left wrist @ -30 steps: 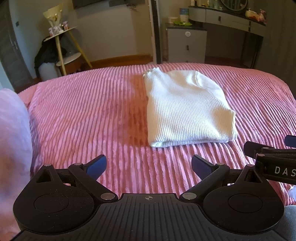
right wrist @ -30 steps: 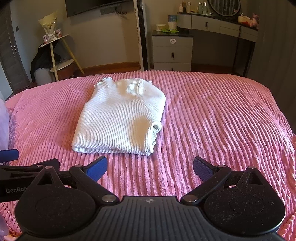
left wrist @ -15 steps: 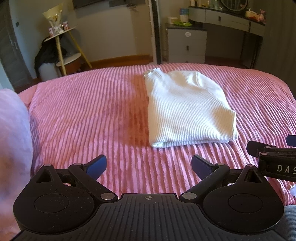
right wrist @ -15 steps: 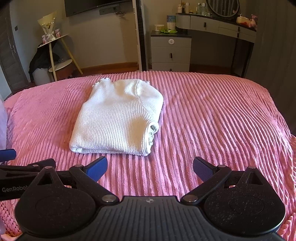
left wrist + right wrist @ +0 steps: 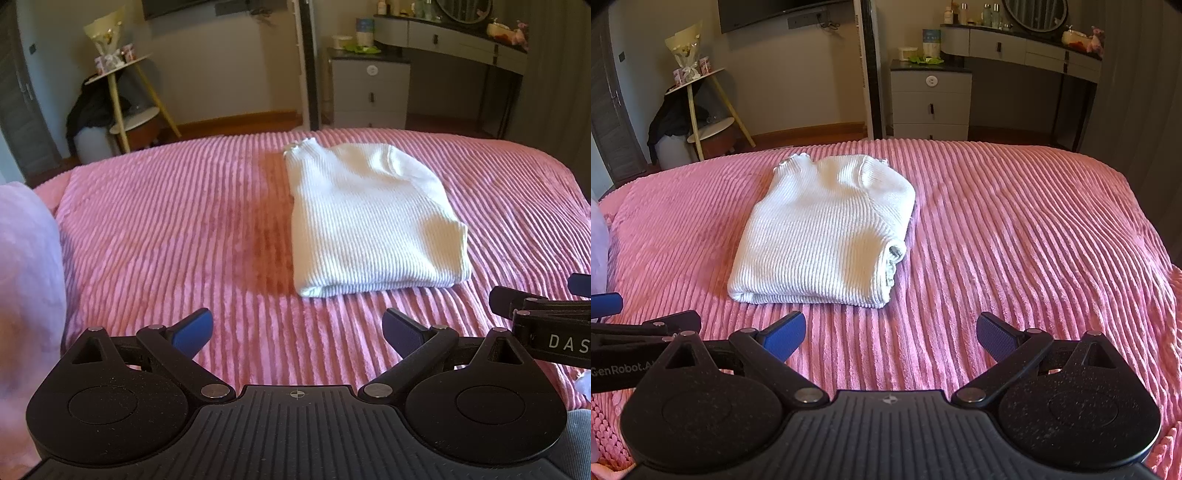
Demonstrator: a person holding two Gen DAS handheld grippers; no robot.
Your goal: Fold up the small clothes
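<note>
A white ribbed knit sweater (image 5: 369,221) lies folded into a neat rectangle on the pink corduroy bedspread (image 5: 166,229); in the right wrist view the sweater (image 5: 820,232) shows its rolled layers on the right side. My left gripper (image 5: 297,328) hovers open over the bedspread, short of the sweater's near edge, with nothing between its blue pads. My right gripper (image 5: 891,334) is open too, just near of the sweater and empty. Each gripper's side pokes into the other's view at the edge.
A pale pink cloth (image 5: 26,295) bulges at the far left. Beyond the bed stand a yellow-legged side table (image 5: 701,107), a grey drawer unit (image 5: 931,103) and a dressing table (image 5: 1027,48). Bare bedspread (image 5: 1034,229) stretches right of the sweater.
Both views have drifted slightly; the sweater sits a touch farther left and higher in the right wrist view. Both grippers stay open and the sweater is unmoved.
</note>
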